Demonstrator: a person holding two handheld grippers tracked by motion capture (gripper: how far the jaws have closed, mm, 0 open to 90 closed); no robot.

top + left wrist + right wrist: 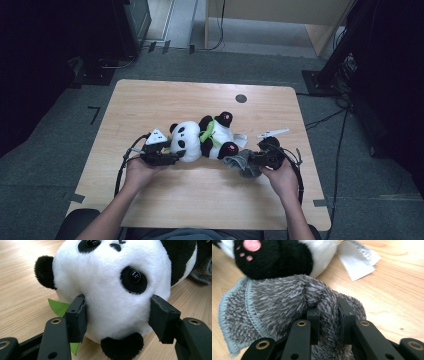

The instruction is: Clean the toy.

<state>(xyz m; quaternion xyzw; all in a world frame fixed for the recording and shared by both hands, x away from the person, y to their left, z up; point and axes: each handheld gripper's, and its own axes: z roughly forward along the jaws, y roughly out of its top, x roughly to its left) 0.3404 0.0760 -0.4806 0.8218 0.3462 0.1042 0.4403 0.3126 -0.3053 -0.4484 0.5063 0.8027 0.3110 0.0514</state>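
A black-and-white panda plush [200, 137] lies on its side in the middle of the wooden table [200, 200], head toward the left. My left gripper [174, 158] has its jaws pressed against both sides of the panda's head [112, 290]; a green felt leaf [58, 307] pokes out beside the left jaw. A fuzzy grey cloth [242, 164] with a pale blue edge lies by the panda's foot [262, 257], which has a pink sole. My right gripper [328, 308] is shut on a bunched fold of the grey cloth [287, 300]. It shows in the high view as the right gripper [254, 159].
The plush's white fabric tag [358, 261] lies on the wood just beyond the cloth. A dark round hole [241, 98] is near the table's far edge. Cables [325, 120] and equipment stand on the floor to the right. Bare wood lies along the front of the table.
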